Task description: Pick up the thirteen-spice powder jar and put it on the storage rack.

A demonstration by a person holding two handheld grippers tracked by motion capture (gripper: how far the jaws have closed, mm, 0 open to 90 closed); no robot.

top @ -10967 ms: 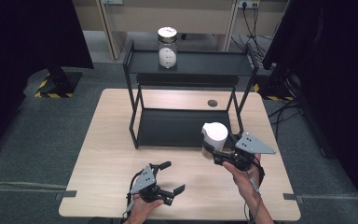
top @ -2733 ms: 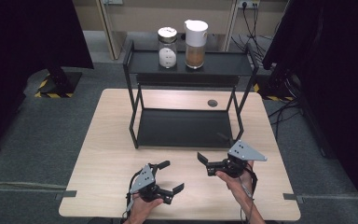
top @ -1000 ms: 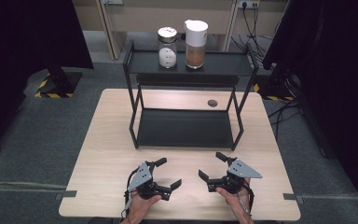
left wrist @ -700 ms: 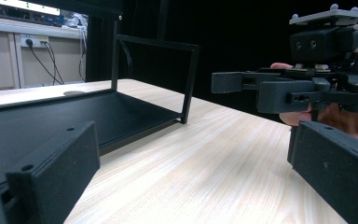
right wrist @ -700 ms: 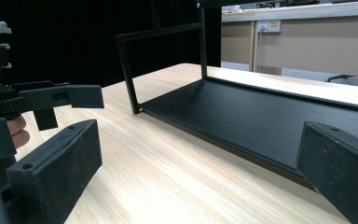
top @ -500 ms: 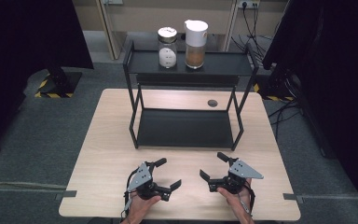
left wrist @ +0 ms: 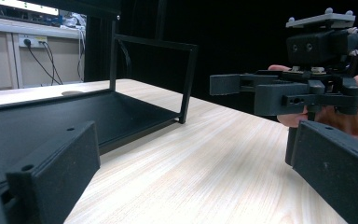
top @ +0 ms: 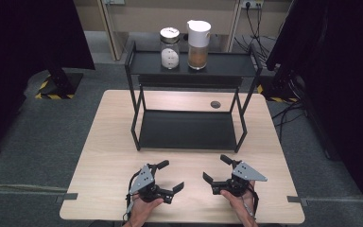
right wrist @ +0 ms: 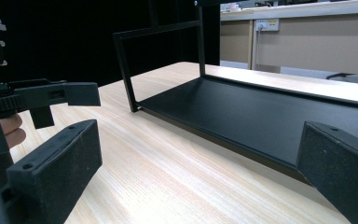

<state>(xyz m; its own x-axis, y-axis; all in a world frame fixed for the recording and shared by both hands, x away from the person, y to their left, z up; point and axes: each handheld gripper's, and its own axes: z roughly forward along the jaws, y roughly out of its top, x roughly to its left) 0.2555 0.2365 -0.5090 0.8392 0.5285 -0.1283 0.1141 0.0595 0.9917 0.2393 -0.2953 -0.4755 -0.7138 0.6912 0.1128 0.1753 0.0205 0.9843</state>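
A black two-tier rack stands at the back middle of the wooden table. On its top shelf a glass jar with a metal lid stands next to a taller white-lidded jar of brown contents. My left gripper rests near the table's front edge, open and empty. The right gripper sits beside it, also open and empty. In the left gripper view my own jaws spread wide, with the right gripper ahead. The right gripper view shows its jaws wide apart and the left gripper.
The rack's lower shelf is bare. A small dark round disc lies on the table behind the rack. Grey floor surrounds the table, with black curtains at both sides and cables at the back right.
The white-lidded jar, held earlier by the right gripper in front of the rack, stands on the top shelf. The right gripper has let go and drawn back to the front edge.
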